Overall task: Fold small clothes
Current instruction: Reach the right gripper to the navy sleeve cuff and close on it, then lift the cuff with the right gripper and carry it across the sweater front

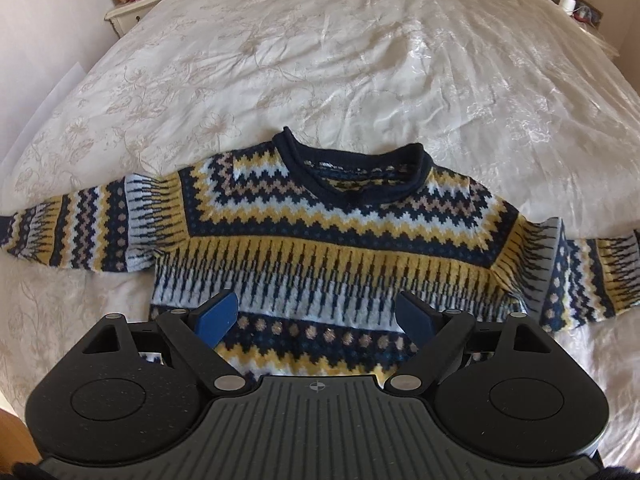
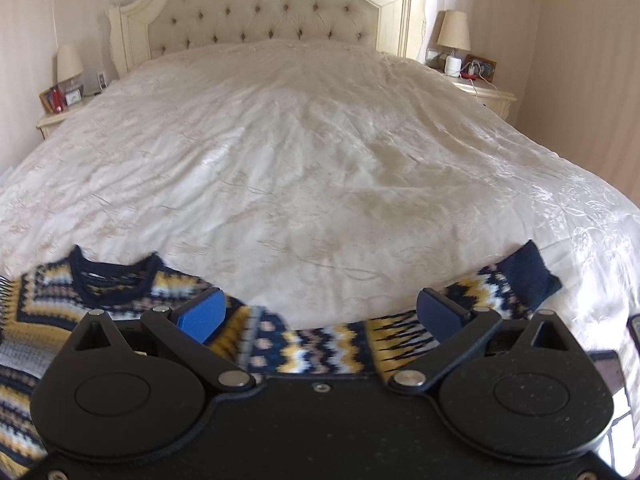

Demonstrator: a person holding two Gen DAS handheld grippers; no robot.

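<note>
Blue pads wide on my left gripper (image 1: 316, 314) and right gripper (image 2: 320, 314), both empty; jumper (image 1: 320, 240) below, collar away, sleeves crosswise.

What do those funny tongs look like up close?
Both tongs are black plastic with two round discs, silver pivot pins and jointed arms ending in flat blue pads. The left tongs have a grey ribbed plate with a small crosshair mark. The right tongs have a plain black plate with a small screw. No cables or sleeves show.
</note>
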